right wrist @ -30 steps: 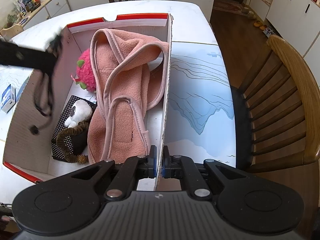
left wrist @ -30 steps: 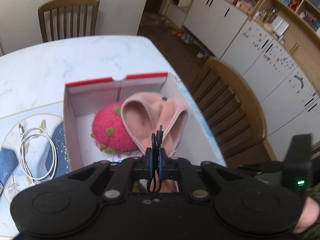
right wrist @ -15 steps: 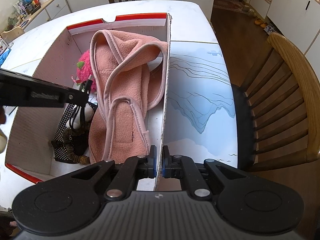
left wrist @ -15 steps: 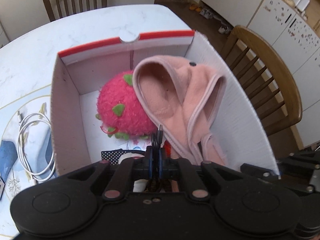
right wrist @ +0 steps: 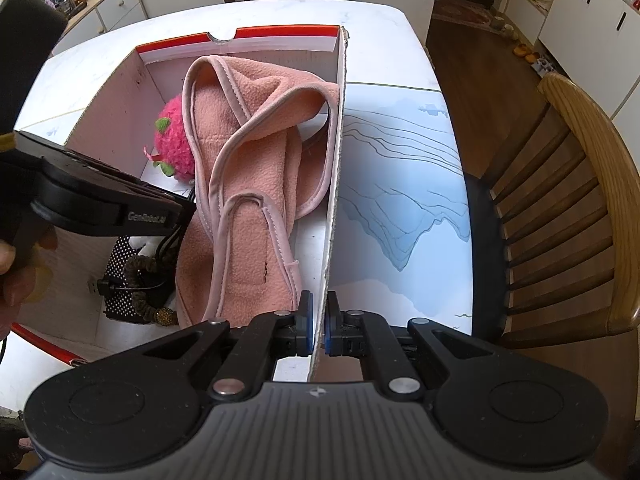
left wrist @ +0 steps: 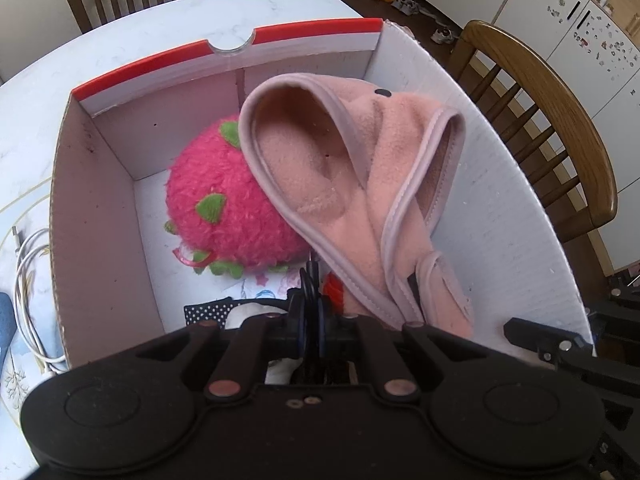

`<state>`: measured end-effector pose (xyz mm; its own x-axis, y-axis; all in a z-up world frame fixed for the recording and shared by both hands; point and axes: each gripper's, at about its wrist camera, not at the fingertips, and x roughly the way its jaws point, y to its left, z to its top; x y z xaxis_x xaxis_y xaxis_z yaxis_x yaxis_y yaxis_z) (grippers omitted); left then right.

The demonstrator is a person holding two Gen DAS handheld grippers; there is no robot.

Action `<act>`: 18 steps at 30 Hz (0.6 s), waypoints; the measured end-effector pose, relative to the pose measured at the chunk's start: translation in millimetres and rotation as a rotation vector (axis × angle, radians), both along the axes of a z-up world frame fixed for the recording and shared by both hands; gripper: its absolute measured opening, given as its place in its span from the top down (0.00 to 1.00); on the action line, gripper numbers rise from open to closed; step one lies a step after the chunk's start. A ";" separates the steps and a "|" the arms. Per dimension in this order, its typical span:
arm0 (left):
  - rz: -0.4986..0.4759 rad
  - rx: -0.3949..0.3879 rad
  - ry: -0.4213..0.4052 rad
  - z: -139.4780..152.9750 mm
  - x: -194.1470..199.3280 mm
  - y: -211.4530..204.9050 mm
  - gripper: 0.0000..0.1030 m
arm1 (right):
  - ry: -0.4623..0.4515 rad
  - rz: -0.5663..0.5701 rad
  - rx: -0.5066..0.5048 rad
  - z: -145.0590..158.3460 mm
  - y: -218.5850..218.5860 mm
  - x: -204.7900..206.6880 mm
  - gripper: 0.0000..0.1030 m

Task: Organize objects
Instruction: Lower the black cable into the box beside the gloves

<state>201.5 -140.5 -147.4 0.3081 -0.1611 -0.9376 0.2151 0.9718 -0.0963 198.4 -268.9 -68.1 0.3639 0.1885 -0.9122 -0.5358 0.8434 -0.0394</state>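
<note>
Between the left jaws [left wrist: 311,320], clamped shut, hangs one black cable [right wrist: 120,286], low inside the one box [left wrist: 96,216]; the step is dropping it in, so the next move calls for letting go. The right jaws [right wrist: 319,326] pinch the box's side wall. Ahead: one pink garment [left wrist: 360,184], one plush strawberry [left wrist: 224,216], one white cable [left wrist: 28,300] on the worktop [left wrist: 40,92].
</note>
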 end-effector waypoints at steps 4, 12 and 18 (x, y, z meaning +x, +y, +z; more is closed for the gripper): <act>0.011 0.000 0.001 0.1 0.5 3.7 0.90 | 0.003 0.004 0.001 -0.4 -1.1 1.2 0.95; 0.044 -0.026 -0.026 10.2 -8.3 16.1 0.68 | 0.006 0.012 0.008 -1.3 -2.7 4.8 0.95; 0.048 -0.067 -0.069 30.5 -21.5 25.5 0.60 | 0.011 0.011 0.017 -2.4 -4.3 6.8 0.96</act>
<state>180.0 -114.9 -116.9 0.3806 -0.2066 -0.9013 0.1772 0.9729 -0.1482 205.2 -273.2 -70.6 0.3516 0.2083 -0.9127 -0.5456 0.8378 -0.0189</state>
